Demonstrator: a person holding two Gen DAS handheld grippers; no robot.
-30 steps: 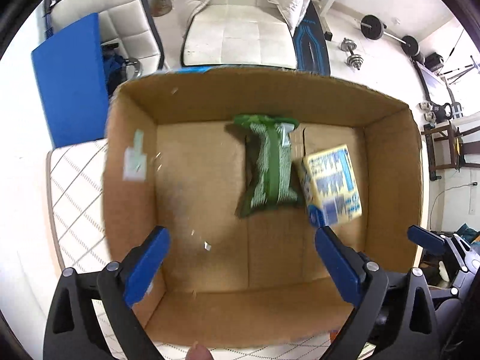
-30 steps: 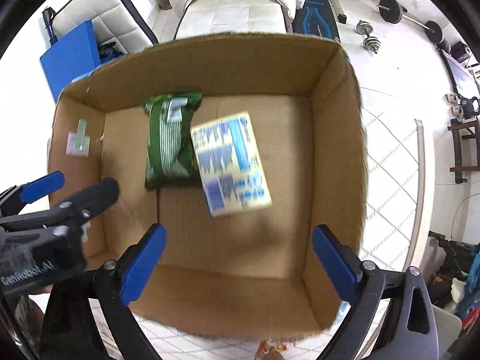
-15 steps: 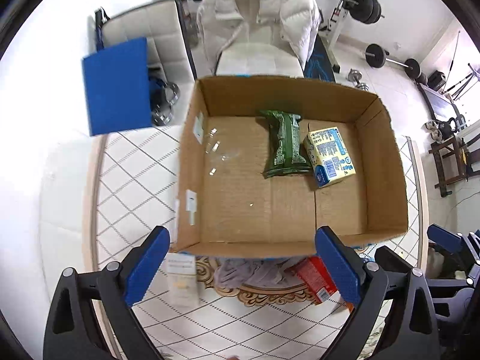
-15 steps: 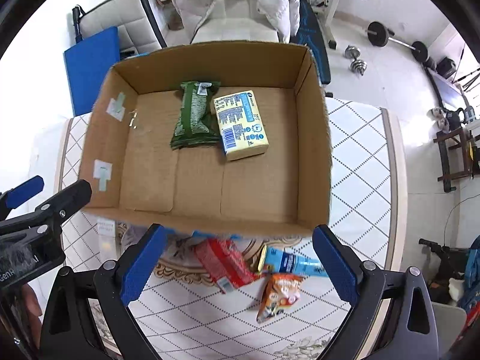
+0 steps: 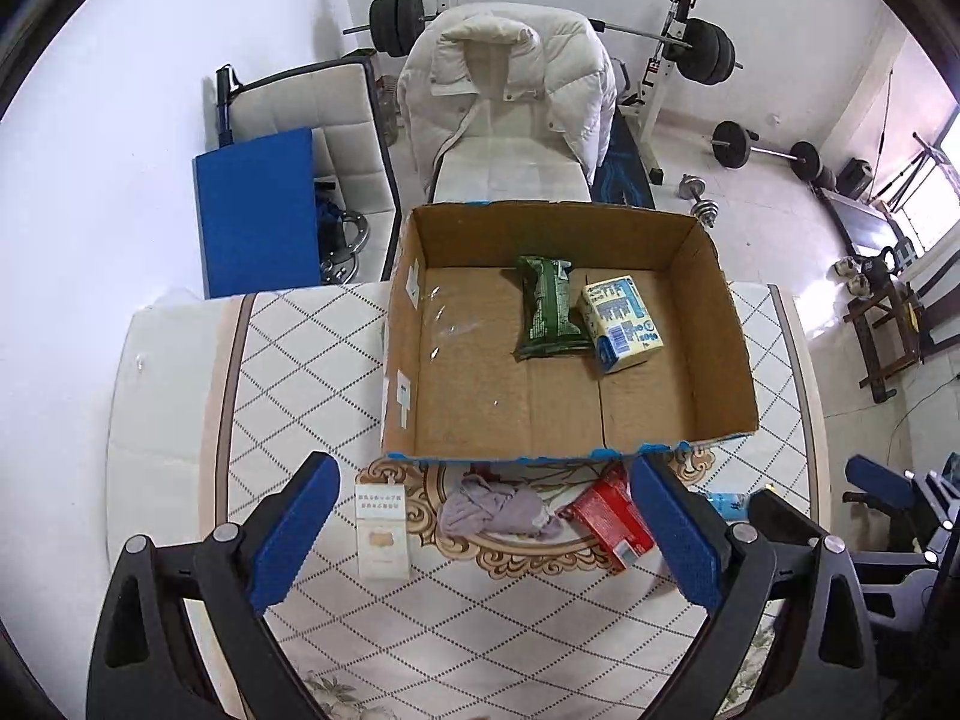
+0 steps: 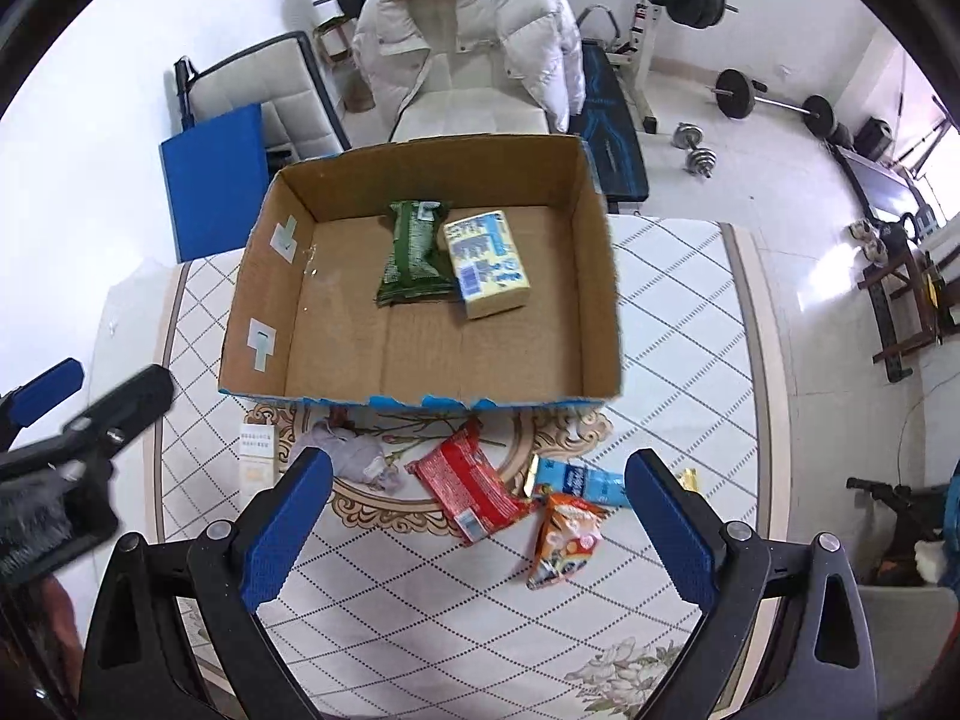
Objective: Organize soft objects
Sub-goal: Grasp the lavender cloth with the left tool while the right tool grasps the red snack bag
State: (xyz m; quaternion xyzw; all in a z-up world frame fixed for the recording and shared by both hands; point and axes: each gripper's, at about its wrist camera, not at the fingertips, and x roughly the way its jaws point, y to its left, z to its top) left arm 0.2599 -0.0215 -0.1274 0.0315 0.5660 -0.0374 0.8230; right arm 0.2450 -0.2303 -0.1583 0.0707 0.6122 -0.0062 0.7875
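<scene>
An open cardboard box stands on the patterned table. Inside lie a green packet and a yellow-and-blue tissue pack, side by side. In front of the box lie a lilac cloth, a red packet, a blue packet, an orange snack bag and a white card pack. My left gripper and my right gripper are both open and empty, held above the table short of the box.
A chair with a white puffer jacket stands behind the table. A blue board leans at the back left. Weights and a bench rack stand on the floor to the right. The left gripper shows at the left of the right wrist view.
Both grippers have pulled back and up from inside the box to above the table in front of it. The green packet and tissue pack stay in the box.
</scene>
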